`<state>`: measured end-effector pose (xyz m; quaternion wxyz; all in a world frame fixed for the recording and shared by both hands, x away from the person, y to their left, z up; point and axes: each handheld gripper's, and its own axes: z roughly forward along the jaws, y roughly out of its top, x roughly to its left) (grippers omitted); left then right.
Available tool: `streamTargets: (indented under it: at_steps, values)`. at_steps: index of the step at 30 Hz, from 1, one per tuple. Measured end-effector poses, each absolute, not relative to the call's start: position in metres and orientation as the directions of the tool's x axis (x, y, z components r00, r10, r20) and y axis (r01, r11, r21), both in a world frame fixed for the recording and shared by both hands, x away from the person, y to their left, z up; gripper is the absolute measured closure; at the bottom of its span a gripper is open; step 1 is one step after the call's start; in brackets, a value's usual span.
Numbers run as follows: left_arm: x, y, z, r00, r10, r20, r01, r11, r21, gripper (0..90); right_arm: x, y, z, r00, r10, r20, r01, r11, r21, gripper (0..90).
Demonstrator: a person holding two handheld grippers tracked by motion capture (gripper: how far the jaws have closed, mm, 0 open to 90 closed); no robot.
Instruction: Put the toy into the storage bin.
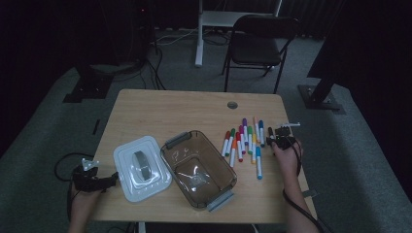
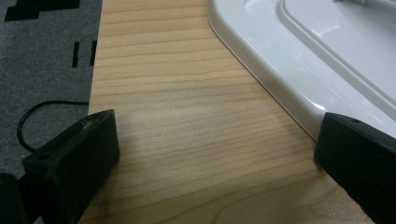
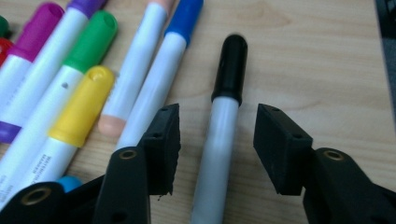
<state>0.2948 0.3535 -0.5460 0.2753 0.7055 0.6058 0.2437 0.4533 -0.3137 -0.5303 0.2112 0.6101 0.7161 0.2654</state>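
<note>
The right gripper (image 3: 217, 149) straddled the black-capped marker (image 3: 219, 140), jaws narrowed but not yet touching it, just beside the blue marker (image 3: 161, 79).

I note a matt pale wood-grain table (image 2: 187, 140), a glossy white plastic lid (image 2: 280, 60), and smooth plastic markers (image 3: 154, 88), centre frame.

A clear brown plastic box (image 1: 199, 170) with grey end handles sat on the light wooden bench (image 1: 160, 109), just beside a white rectangular lid (image 1: 142, 167). Behind the bench, a black folding chair (image 1: 257, 46) stood on the grey carpeted floor (image 1: 359, 145).
</note>
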Motion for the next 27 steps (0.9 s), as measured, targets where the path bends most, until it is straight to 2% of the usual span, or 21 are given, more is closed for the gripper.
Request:
streamTargets:
  at_steps: [7, 12, 21, 27]
  values:
    - [0.295, 0.353, -0.546, 0.146, 0.989, 0.011, 0.721, -0.113, 0.684, 0.6, 0.450, -0.316, -0.533, -0.116, 0.993, 0.010, 0.760, 0.083, 0.644, 61.4]
    - [0.295, 0.353, -0.546, 0.144, 0.989, 0.011, 0.721, -0.113, 0.683, 0.6, 0.447, -0.315, -0.533, -0.106, 0.994, 0.011, 0.757, 0.074, 0.649, 76.3]
    - [0.295, 0.353, -0.546, 0.144, 0.989, 0.011, 0.722, -0.113, 0.683, 0.6, 0.437, -0.323, -0.526, -0.053, 0.993, 0.108, 0.767, -0.029, 0.641, 76.9]
    - [0.295, 0.353, -0.546, 0.143, 0.990, 0.011, 0.722, -0.112, 0.683, 0.6, 0.425, -0.322, -0.509, -0.071, 0.988, 0.137, 0.762, -0.035, 0.647, 76.9]
